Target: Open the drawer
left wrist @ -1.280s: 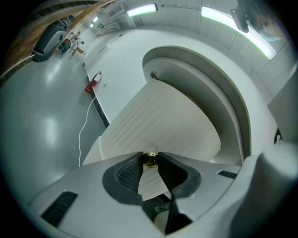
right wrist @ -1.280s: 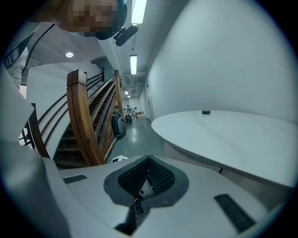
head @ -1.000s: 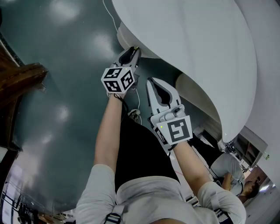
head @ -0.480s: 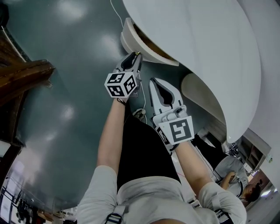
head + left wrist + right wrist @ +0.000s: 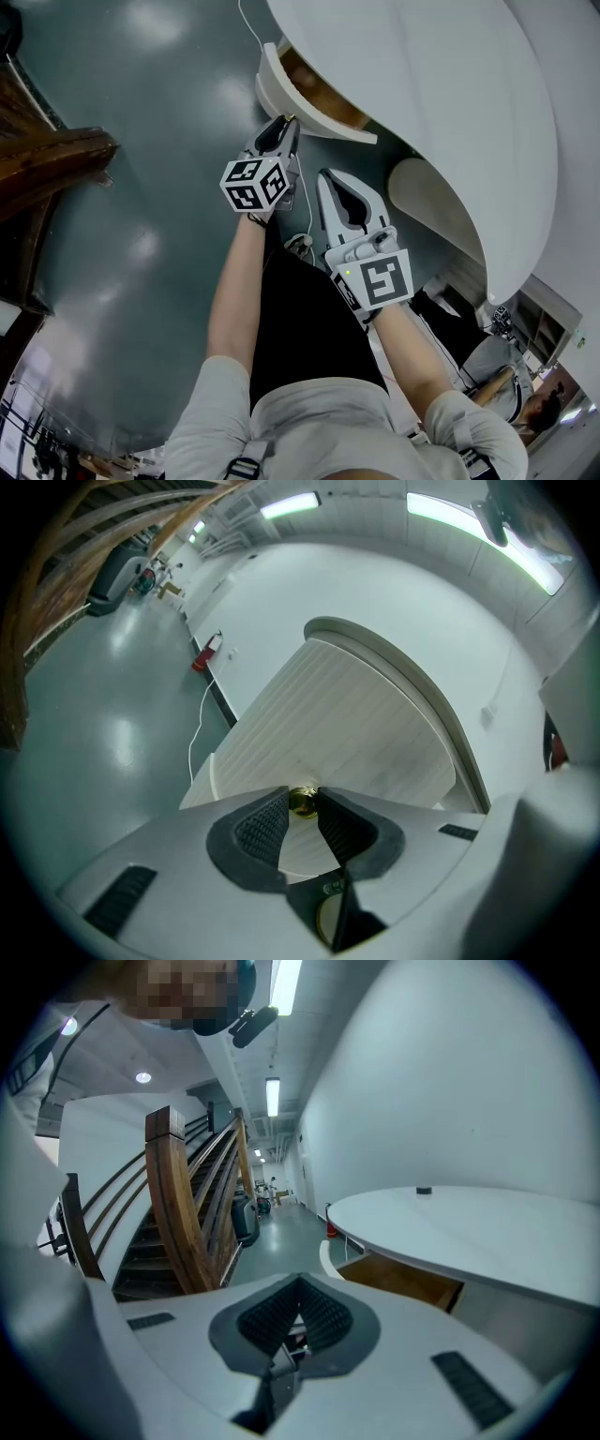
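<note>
Head view. Table point(image 5: 441, 103), white, fills the frame from 12 round to 3 o'clock. The drawer point(image 5: 269, 84) sits under its rim near 12 o'clock, part-way out. A strip of brown inside shows between the white front and the table edge.

Left gripper point(image 5: 284, 127) is at 6 o'clock of the drawer front, nose onto it. Left gripper view: the pads point(image 5: 261, 829) pinch a small brass knob point(image 5: 302, 801) at their tips, one on each side and both touching it. The ribbed white front runs up to 12 o'clock behind the knob. Grip looks square and the knob is centred between the tips.

Right gripper point(image 5: 300, 1290) is at 4 o'clock of the left one, near it and clear of the drawer. Its fingers are pressed together with nothing between them. Its view has the open drawer at 3 o'clock, wooden inside showing, and stairs point(image 5: 187, 1213) at 9 o'clock.

Step in hand, as I judge it: the pull, under way with the drawer partly open.

Next move calls for:
- A straight draw toward the body along the drawer's run.
- Pinch held firm, since the knob is small, round and smooth and could slip out through the tips.
- No sideways drag, which may bind the drawer.
- Right gripper kept out of the front's path.

How much travel is left I cannot tell; the back of the drawer is hidden under the table.
</note>
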The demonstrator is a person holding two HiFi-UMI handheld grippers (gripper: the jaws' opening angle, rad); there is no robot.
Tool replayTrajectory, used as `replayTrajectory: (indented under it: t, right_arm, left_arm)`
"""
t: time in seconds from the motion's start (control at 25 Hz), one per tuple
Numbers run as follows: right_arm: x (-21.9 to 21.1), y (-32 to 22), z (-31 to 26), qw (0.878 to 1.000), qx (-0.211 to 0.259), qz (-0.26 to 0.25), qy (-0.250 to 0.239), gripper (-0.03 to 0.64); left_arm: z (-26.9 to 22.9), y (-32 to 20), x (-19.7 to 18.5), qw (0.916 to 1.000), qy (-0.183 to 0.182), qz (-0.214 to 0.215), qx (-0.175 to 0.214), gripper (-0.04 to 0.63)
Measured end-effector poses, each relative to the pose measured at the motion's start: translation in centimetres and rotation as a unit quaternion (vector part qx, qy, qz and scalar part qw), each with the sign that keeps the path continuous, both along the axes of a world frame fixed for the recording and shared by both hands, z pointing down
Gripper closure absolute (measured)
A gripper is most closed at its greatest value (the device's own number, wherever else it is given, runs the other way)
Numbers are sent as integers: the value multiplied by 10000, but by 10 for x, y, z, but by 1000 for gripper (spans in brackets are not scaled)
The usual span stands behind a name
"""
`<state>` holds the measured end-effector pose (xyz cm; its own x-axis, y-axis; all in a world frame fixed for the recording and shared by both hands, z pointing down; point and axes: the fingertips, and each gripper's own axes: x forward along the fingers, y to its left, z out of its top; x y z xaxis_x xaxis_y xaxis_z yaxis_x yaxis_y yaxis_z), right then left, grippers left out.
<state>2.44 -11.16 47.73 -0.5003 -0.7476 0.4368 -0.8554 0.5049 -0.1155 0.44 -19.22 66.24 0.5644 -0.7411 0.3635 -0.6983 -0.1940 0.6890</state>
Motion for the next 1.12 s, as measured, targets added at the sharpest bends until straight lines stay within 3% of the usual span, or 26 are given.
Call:
replayTrajectory:
  t: [1.12]
  right_arm:
    - [-26, 36, -4, 9988, 26, -476, -70, 603]
  left_arm:
    - [-2, 44, -39, 9990, -41, -433, -59, 505]
